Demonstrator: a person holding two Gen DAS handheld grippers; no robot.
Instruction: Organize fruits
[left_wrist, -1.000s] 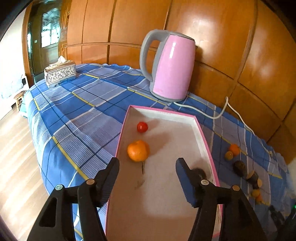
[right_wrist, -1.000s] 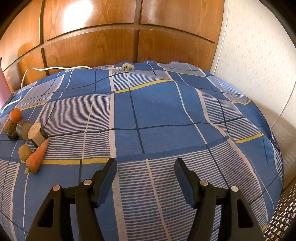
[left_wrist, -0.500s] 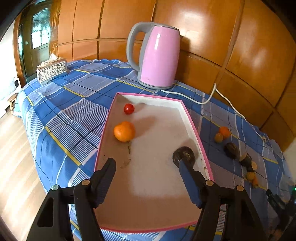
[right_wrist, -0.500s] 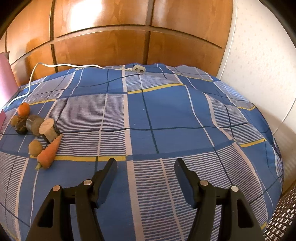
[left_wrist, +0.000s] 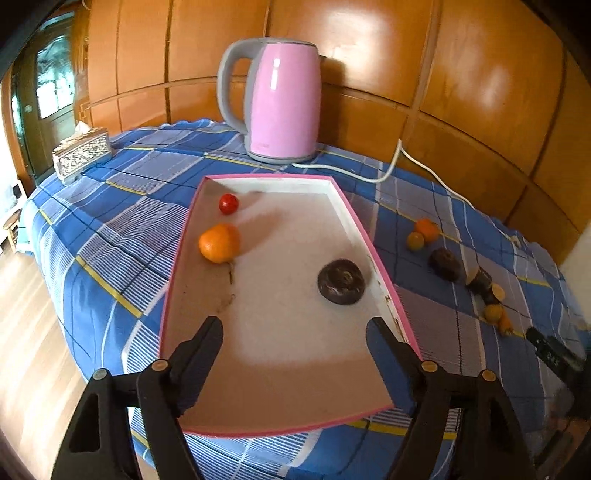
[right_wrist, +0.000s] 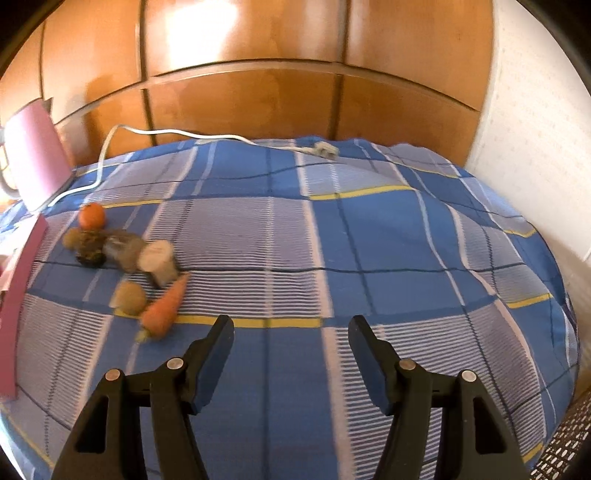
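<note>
Progress: three items lie in the shallow pink-rimmed white cardboard tray. Small red cherry-tomato-like fruit sits far ahead-left of the left tongs; round orange tangerine nearer, also ahead-left; dark brown wrinkled round fruit just ahead of the right-hand jaw, close to the tray's right wall.

Left tongs: jaws have just been opening, now spread wide over the tray's near end, nothing between them. My reading: the dark fruit is freshly let go.

Right tongs: jaws spread, empty, above bare blue plaid tablecloth.

Left to do: a loose cluster on the cloth ahead-left of the right tongs, outside the tray. Small orange citrus farthest; a dark wrinkled fruit beside it; a pale cut-ended stub; a yellowish round fruit; an orange carrot nearest. Picture is blurred, so some identities uncertain. The carrot may not belong with the fruit.

Judgement: roughly halfway.
</note>
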